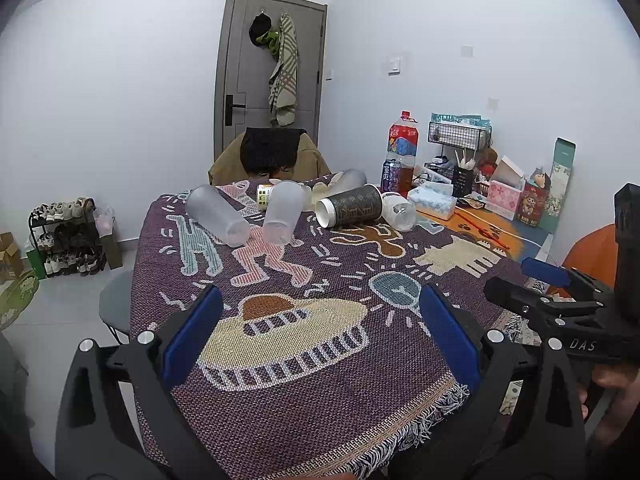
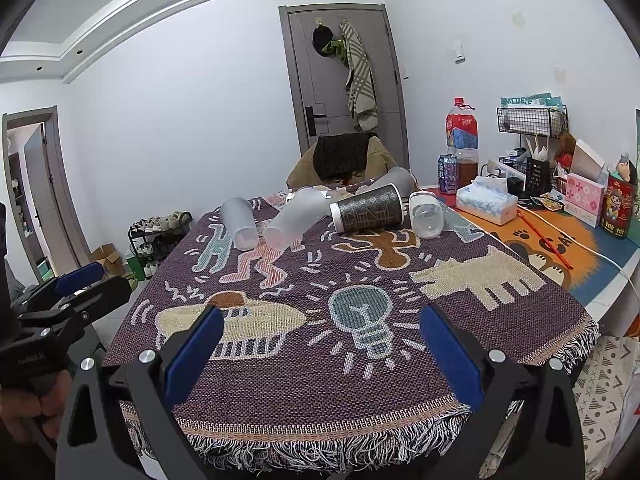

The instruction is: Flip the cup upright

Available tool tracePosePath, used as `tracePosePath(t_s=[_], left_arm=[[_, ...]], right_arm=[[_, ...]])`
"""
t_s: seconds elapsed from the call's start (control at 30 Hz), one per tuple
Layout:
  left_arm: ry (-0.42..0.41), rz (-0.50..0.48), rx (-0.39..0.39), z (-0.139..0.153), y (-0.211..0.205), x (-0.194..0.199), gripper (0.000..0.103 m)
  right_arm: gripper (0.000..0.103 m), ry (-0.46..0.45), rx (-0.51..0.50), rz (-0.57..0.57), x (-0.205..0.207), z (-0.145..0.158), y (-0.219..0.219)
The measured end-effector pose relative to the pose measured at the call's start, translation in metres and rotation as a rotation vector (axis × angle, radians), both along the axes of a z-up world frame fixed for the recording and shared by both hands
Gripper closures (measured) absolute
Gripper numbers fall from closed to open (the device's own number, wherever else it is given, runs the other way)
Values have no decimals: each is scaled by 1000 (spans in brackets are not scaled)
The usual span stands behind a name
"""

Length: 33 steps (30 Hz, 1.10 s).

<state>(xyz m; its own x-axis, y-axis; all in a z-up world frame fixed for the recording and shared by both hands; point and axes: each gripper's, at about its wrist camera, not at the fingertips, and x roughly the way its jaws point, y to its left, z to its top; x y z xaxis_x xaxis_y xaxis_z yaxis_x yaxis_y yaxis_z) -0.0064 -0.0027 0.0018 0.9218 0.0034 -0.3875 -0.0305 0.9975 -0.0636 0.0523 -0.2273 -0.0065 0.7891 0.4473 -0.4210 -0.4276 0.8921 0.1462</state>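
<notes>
Several cups lie on their sides at the far end of the patterned purple tablecloth [image 1: 304, 360]. Two frosted plastic cups [image 1: 218, 216] [image 1: 282, 212] lie at the left, a dark patterned paper cup [image 1: 350, 205] in the middle, a clear cup [image 1: 398, 211] at its right, and another frosted cup [image 1: 350, 180] behind. The same cups show in the right wrist view: frosted [image 2: 240, 224] [image 2: 294, 218], dark paper [image 2: 370, 208], clear [image 2: 426, 216]. My left gripper [image 1: 320, 320] is open and empty over the near cloth. My right gripper [image 2: 322, 334] is open and empty, also near the front edge.
A large red-capped bottle [image 1: 402, 148], a can [image 1: 390, 176], a tissue box [image 1: 434, 200], a wire rack [image 1: 460, 136] and small boxes stand on the orange mat at the right. A chair with a coat [image 1: 270, 156] stands behind the table. A shoe rack [image 1: 66, 236] stands left.
</notes>
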Motion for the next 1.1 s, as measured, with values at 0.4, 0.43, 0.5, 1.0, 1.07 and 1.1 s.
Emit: tracePosePath(t_s=[0.4,0.43,0.5,1.0,1.07,1.1], left_arm=[[0,-2,0,1,0,0,5],[0,-1,0,1,0,0,5],[0,-1,-2,1,-1,0,5],[3,-4,-5,-2,3,3,5],[3,-5,-6,-2,3,3,5],[3,-4,-5,-2,3,3,5]], right_arm=[[6,-20,-13,1,-5,2,5],[6,-24,-14,0,-6,2,5],[6,-32,-18,-2,-7,2,6],[6,-28,8,11,-9,2,4],[6,-27,8,8,-9,2,4],[6,-27,8,8,-9,2,4]])
